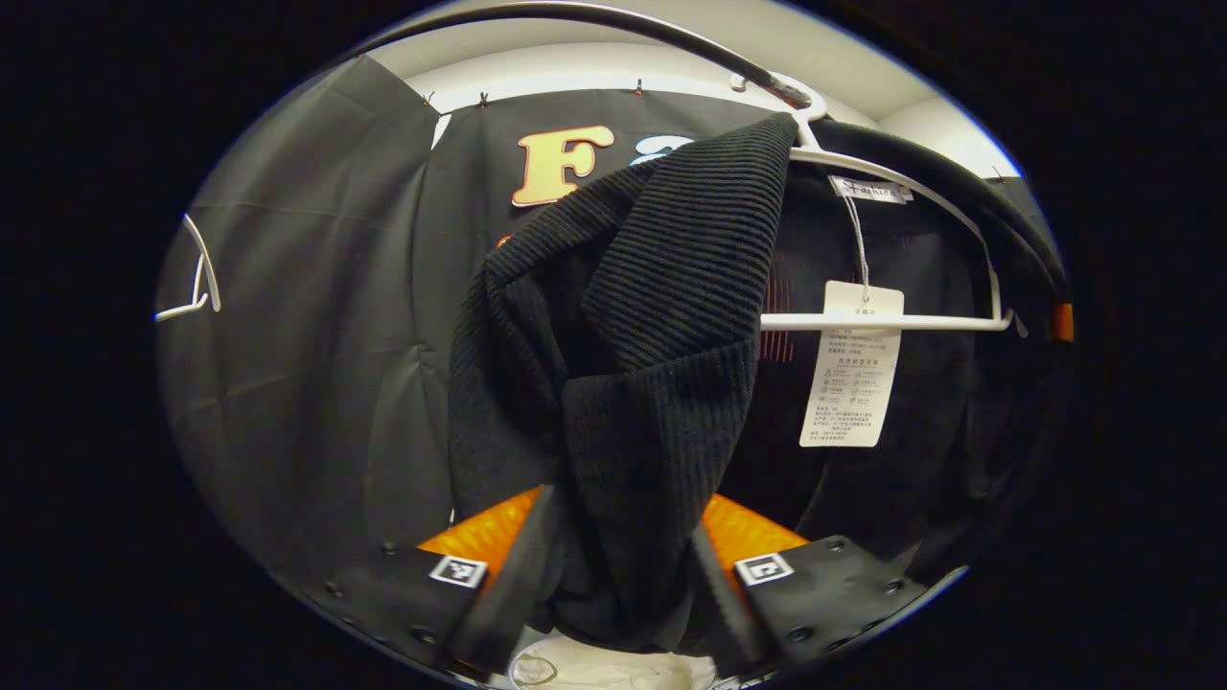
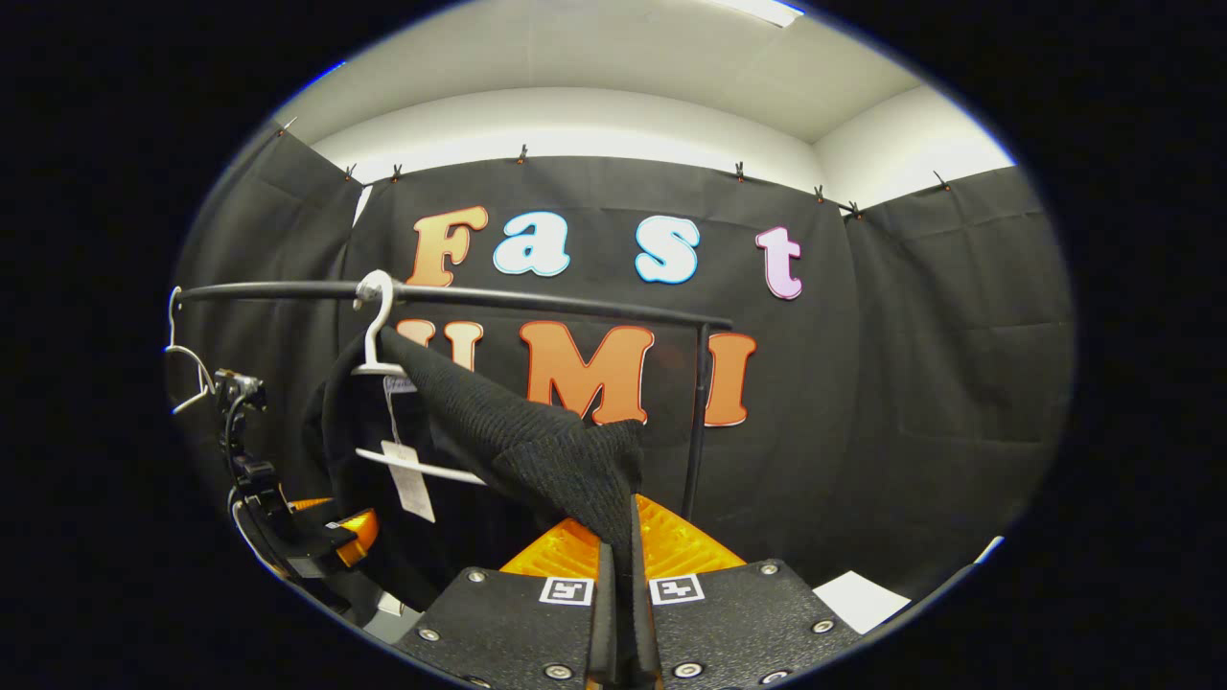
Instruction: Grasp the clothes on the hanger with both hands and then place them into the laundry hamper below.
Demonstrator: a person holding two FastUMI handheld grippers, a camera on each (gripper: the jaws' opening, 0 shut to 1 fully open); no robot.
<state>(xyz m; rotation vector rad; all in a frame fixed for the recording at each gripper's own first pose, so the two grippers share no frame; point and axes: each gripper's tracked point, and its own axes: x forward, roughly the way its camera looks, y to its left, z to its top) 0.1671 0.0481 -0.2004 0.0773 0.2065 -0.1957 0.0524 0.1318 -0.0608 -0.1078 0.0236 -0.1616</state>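
Your left hand-held gripper stood partly open, a thick bunch of the black knit garment between its fingers. Your right hand-held gripper was nearly closed, pinching a fold of that garment. It hung on the white hanger, hooked over the black rail

The black garment hides most of the white hanger; its tag's print is unreadable.

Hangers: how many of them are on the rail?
2. One white hanger carries the black garment near the middle of the rail; one bare hanger hangs at its left end. Others may be hidden.
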